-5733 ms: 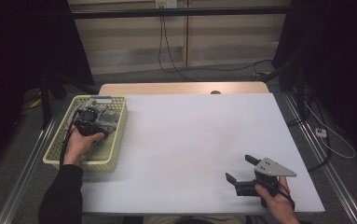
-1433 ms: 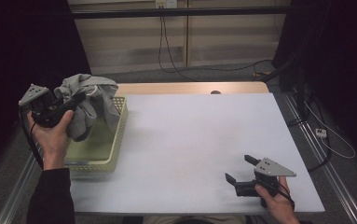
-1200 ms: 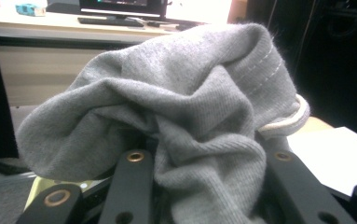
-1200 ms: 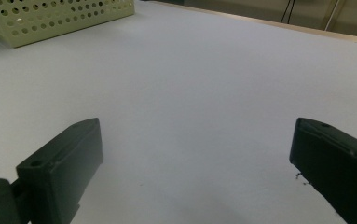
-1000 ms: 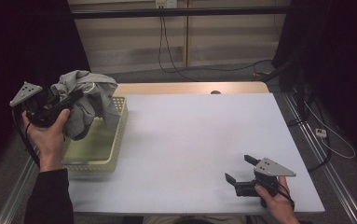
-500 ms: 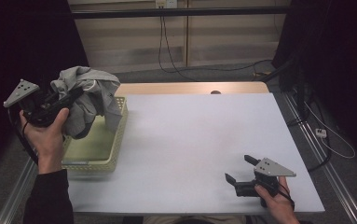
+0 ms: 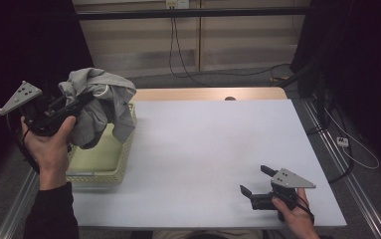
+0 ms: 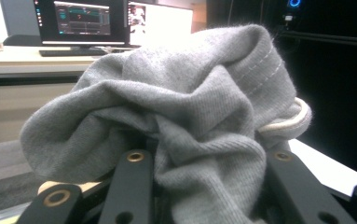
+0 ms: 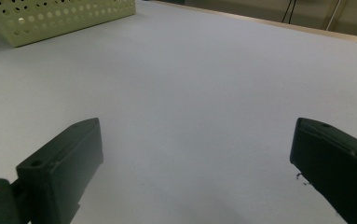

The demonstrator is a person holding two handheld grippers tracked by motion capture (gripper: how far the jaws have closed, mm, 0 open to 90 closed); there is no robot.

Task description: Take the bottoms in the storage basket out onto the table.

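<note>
Your left gripper [image 7: 73, 105] is clamped on a bunched grey sweatshirt [image 7: 98, 107], held up in the air above the pale green basket [image 7: 103, 169] at the table's left edge. The risk, as I judge it, is the hanging tail: a loose fold droops toward the basket rim and could snag there and tip or drag the light basket as you carry the cloth over the white table [image 7: 213, 149]. The bite is only on a wad of soft folds, so it may slide out. The cloth is a fine ribbed knit, slightly fuzzy, with stitched seams and a cream-edged cuff [image 8: 288, 121]; the basket is perforated plastic. Your right gripper [image 7: 255, 181] rests low on the table, jaws apart and empty.
</note>
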